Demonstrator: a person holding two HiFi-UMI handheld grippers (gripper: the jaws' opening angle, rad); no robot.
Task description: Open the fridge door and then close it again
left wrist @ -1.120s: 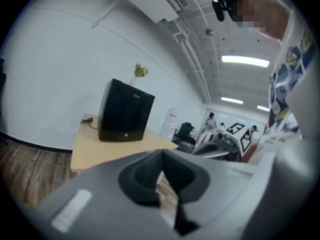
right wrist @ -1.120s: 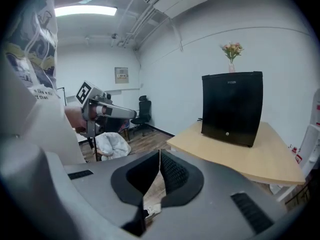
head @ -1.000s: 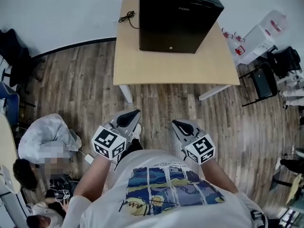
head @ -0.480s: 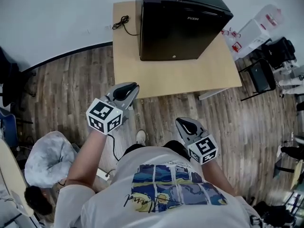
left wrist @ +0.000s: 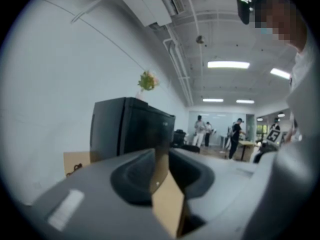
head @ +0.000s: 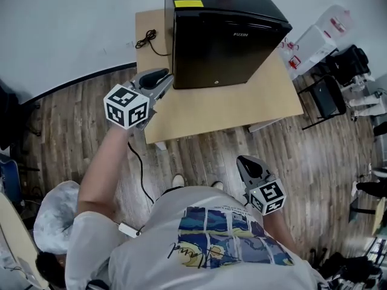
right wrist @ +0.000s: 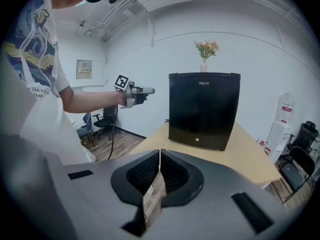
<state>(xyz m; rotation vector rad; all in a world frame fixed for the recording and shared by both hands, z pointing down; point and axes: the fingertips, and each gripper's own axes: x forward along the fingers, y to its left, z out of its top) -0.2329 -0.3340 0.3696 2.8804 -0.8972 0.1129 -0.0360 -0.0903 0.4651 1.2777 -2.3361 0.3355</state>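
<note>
Nearest first: right gripper (head: 247,162) hangs low beside the person's printed shirt (head: 224,240), over the wood floor (head: 205,153) and well short of the table (head: 242,104). In the right gripper view I read its jaws closed tip to tip, with nothing between them. Only a sliver of floor shows through the slot below the tips.

Further out: left gripper (head: 163,82) is held at arm's stretch. In the head view it sits above the table's left edge, nose toward the fridge's (head: 224,47) front left corner. Its jaws have just been opening and stand partly apart. Nothing is between them, and only light table top shows through the gap. From the right gripper view a clear space separates its tip from the fridge side, so no contact.

Table: light wood.

Fridge: small, black, standing on the table toward the back. Door shut, flush with the body.

Black cable (head: 145,40) lies coiled on the table just left of the fridge.

Vase of flowers (right wrist: 206,51) stands on the fridge top.

White wall (head: 72,23) behind.
</note>
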